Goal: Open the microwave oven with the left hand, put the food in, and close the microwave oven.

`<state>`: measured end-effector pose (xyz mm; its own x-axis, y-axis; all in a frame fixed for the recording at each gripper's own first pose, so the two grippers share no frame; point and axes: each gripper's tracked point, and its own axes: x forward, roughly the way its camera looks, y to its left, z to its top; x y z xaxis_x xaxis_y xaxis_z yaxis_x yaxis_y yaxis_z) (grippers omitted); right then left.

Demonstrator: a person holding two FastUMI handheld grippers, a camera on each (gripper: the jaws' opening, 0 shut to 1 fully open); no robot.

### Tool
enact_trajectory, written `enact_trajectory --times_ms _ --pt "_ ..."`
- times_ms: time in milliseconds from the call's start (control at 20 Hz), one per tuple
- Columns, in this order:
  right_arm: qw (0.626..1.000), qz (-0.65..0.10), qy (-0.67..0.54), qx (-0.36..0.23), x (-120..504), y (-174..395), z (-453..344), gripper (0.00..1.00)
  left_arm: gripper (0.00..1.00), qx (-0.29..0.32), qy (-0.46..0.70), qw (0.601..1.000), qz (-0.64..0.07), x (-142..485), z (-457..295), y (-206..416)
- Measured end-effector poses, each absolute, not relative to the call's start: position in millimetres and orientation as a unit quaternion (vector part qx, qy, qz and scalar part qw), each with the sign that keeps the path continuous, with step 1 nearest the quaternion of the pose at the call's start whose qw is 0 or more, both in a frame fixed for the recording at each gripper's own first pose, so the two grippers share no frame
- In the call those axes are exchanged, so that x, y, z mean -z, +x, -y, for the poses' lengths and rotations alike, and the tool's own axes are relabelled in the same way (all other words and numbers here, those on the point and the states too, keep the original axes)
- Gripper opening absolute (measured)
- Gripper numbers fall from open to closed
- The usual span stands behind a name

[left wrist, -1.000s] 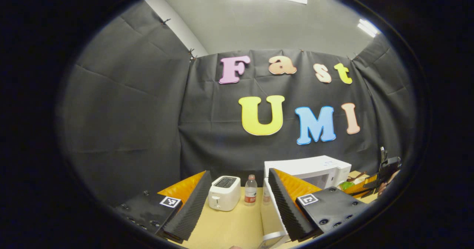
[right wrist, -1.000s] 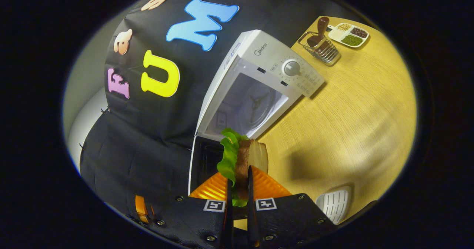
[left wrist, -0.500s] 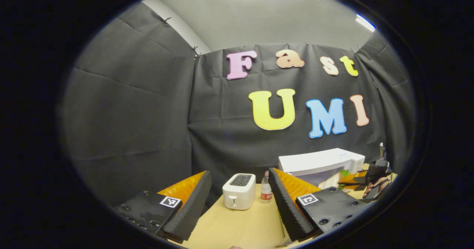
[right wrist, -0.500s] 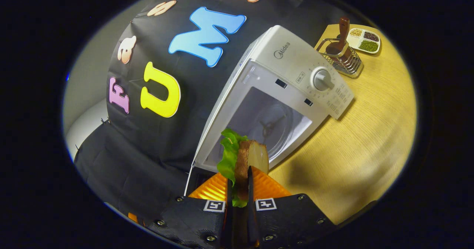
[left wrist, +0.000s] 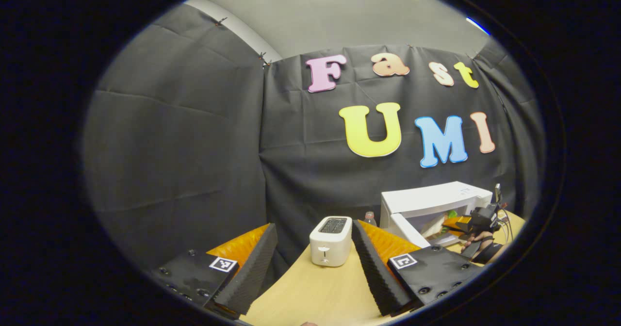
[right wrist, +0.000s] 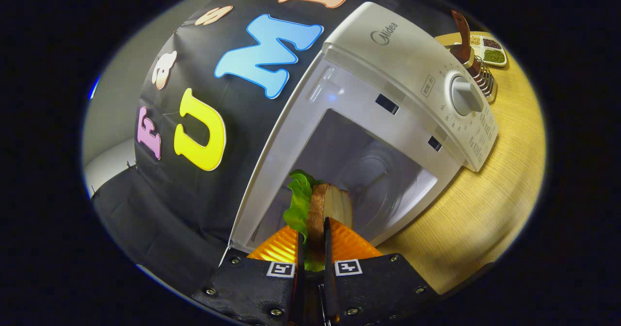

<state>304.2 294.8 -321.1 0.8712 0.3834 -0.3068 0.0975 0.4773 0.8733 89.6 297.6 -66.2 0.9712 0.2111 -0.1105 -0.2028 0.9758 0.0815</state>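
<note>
The right claw [right wrist: 311,241], clamped on a sandwich [right wrist: 318,207] of brown bread and ruffled green lettuce, hovers at the mouth of the open white microwave [right wrist: 388,64], its smooth pale cavity and round turntable just ahead. To seat the food well, it should travel straight in, clear of the frame on either side, and be set down on the turntable before the ribbed orange fingers let go. The left claw [left wrist: 313,263] hangs apart and empty above the wood-grain counter [left wrist: 315,292], a boxy white toaster [left wrist: 331,240] ahead of it.
</note>
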Motion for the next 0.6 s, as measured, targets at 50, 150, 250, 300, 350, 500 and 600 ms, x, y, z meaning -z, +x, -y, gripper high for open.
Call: enact_trajectory --times_ms 50,150,250,300,350,500,600 --pt "0.827 -0.232 0.505 -0.085 324 310 -295 0.15 1.00 -0.106 0.037 0.992 -0.064 69 -301 90" --pt "0.839 -0.230 0.486 -0.075 338 320 -294 0.15 1.00 -0.108 0.039 0.991 -0.073 73 -303 89" --pt "0.846 -0.232 0.476 -0.062 353 328 -292 0.16 1.00 -0.108 0.044 0.990 -0.080 77 -306 89" --pt "0.848 -0.231 0.473 -0.055 356 332 -290 0.15 1.00 -0.108 0.047 0.990 -0.081 78 -306 90" --pt "0.854 -0.235 0.461 -0.046 361 335 -287 0.15 1.00 -0.106 0.050 0.990 -0.082 80 -306 91" --pt "0.882 -0.239 0.405 -0.038 368 338 -287 0.16 0.98 -0.102 0.051 0.990 -0.086 83 -304 93" --pt "0.901 -0.235 0.365 -0.018 373 341 -279 0.23 0.98 -0.101 0.051 0.990 -0.089 86 -303 94"
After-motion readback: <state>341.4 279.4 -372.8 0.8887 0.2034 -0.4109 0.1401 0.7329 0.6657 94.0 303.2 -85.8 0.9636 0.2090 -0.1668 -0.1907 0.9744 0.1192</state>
